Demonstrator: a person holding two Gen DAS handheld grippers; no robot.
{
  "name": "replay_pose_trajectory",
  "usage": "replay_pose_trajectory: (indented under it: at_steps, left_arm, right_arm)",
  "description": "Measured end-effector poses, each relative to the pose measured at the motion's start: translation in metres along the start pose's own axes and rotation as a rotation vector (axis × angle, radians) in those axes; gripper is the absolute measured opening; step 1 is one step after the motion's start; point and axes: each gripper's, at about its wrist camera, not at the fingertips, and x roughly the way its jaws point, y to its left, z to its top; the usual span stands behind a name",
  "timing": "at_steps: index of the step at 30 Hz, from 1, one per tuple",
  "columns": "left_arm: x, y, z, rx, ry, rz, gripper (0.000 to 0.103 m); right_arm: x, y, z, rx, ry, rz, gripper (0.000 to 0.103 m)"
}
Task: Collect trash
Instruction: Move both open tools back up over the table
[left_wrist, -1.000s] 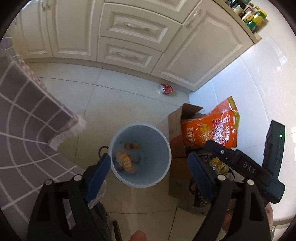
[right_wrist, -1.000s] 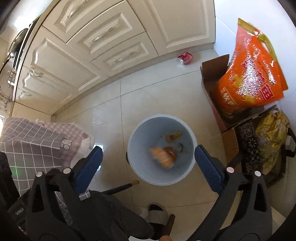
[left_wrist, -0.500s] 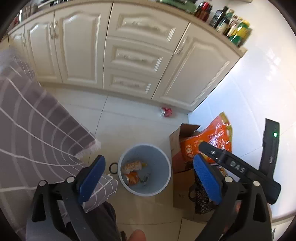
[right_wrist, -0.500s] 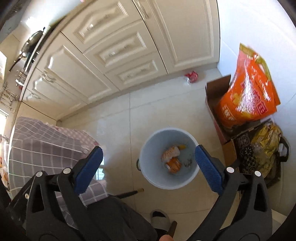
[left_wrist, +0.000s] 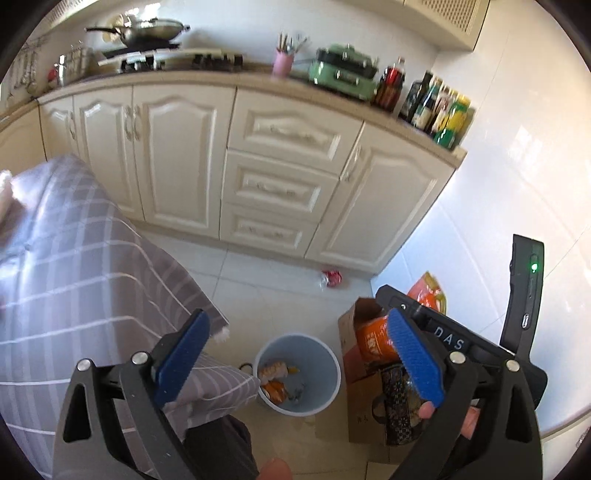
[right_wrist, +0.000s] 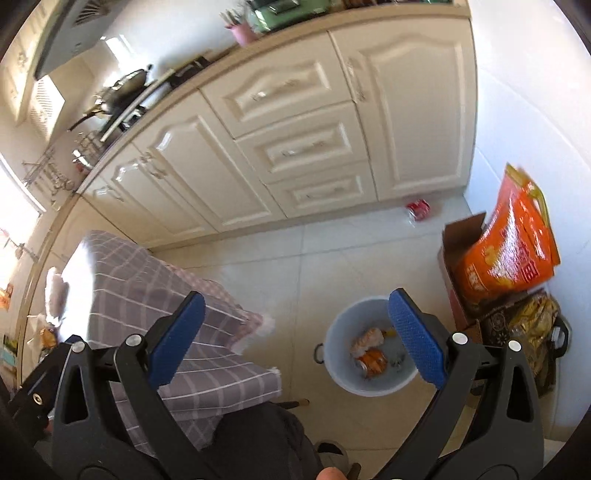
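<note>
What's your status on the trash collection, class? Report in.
Left gripper and right gripper open, empty. Round pale-blue plastic bin holds trash. Crushed red can lies by cabinets; floor between unobstructed.

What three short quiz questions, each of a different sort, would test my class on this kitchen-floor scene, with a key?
1. True or false: the red crushed can lies inside the blue bin.
2. Multiple choice: the orange bag stands in A) the bin, B) a cardboard box, C) a drawer.
3. Fill in: both the left tongs and the right tongs are ____ and hold nothing.

Key: 1 false, it lies on the floor by the cabinets; 2 B; 3 open.
</note>
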Motion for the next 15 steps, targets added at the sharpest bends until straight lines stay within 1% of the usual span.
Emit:
replay_pose_trajectory:
  at_steps: [3, 5, 8, 12, 13, 15]
  left_arm:
    - [-0.034, 0.007, 0.005, 0.005, -0.070, 0.013, 0.095]
    - [-0.054, 0.014, 0.007, 0.007, -0.109, 0.028, 0.095]
    - [-0.084, 0.028, 0.010, 0.006, -0.169, 0.068, 0.095]
    - [-0.123, 0.052, 0.012, 0.005, -0.258, 0.134, 0.095]
    - [-0.136, 0.061, 0.013, 0.001, -0.286, 0.161, 0.095]
    - [-0.152, 0.073, 0.014, -0.006, -0.321, 0.187, 0.095]
  right_arm:
    - [-0.015, 0.028, 0.001, -0.059, -0.035, 0.012, 0.097]
    - [-0.026, 0.050, 0.000, -0.098, -0.052, 0.043, 0.097]
    - [-0.041, 0.087, -0.002, -0.161, -0.085, 0.091, 0.097]
    - [-0.057, 0.130, -0.007, -0.252, -0.129, 0.104, 0.097]
    - [-0.060, 0.142, -0.008, -0.275, -0.140, 0.112, 0.097]
    - [-0.064, 0.161, -0.011, -0.303, -0.150, 0.138, 0.097]
